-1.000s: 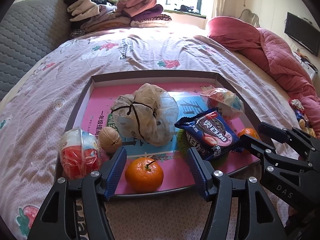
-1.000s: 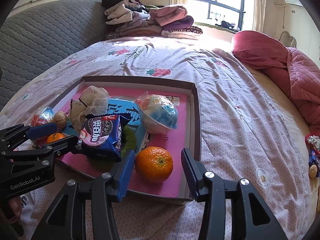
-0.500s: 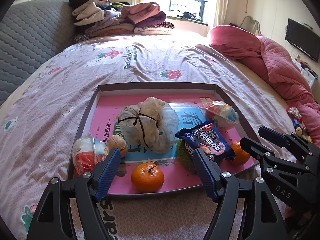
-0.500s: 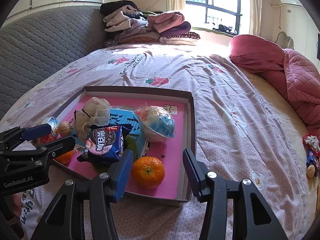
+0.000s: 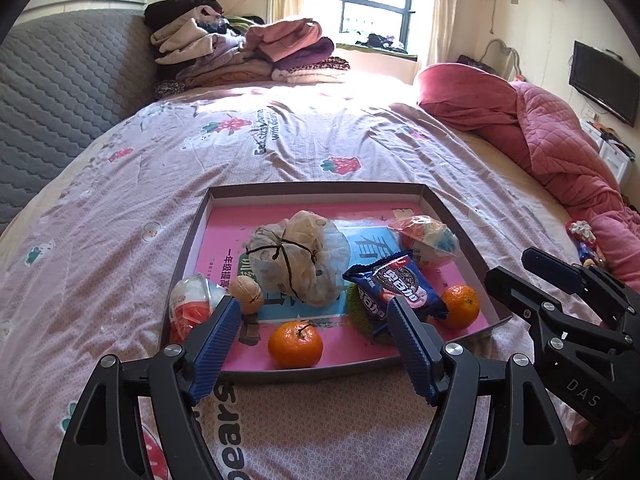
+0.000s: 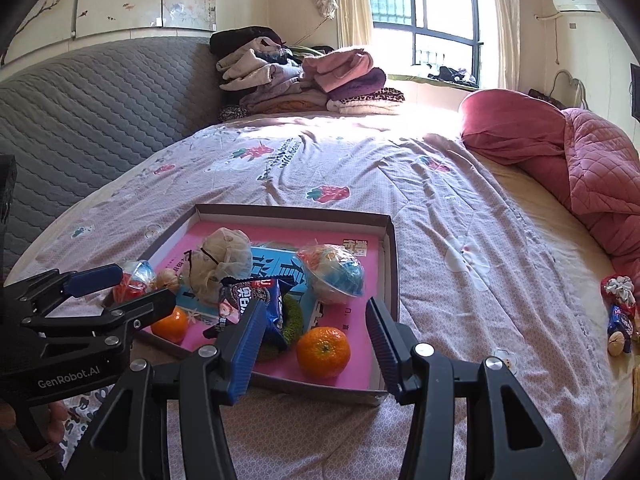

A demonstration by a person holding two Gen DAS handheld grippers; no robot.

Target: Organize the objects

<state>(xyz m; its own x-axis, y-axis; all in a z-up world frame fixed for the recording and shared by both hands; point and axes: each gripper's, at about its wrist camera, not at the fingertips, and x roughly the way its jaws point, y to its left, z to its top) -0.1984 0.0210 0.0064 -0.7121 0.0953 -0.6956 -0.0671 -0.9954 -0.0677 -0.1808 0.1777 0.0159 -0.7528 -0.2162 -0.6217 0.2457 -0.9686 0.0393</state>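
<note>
A shallow box tray [image 5: 320, 189] [image 6: 390, 264] with a pink floor lies on the bed. In it are two oranges [image 5: 295, 345] [image 6: 323, 352], a blue cookie packet [image 5: 394, 285] [image 6: 250, 300], a tied mesh bag [image 5: 296, 260], a walnut [image 5: 246, 289], a green scrubber [image 6: 294, 318] and two wrapped plastic balls [image 5: 426, 237] [image 5: 190, 306]. My left gripper [image 5: 314, 330] is open and empty, just short of the tray's near edge. My right gripper [image 6: 316, 334] is open and empty, before the tray's near right corner.
The bed is covered by a pink printed sheet [image 5: 280, 140]. Folded clothes [image 5: 240, 52] are stacked at the far end. A red quilt [image 5: 540, 128] lies at the right. Small toys [image 6: 618, 312] lie on the bed's right edge. A grey padded headboard [image 6: 100, 92] stands at the left.
Both grippers have pulled back and up from the tray, still open and empty. The oranges that sat between their fingers now lie farther off in the tray.
</note>
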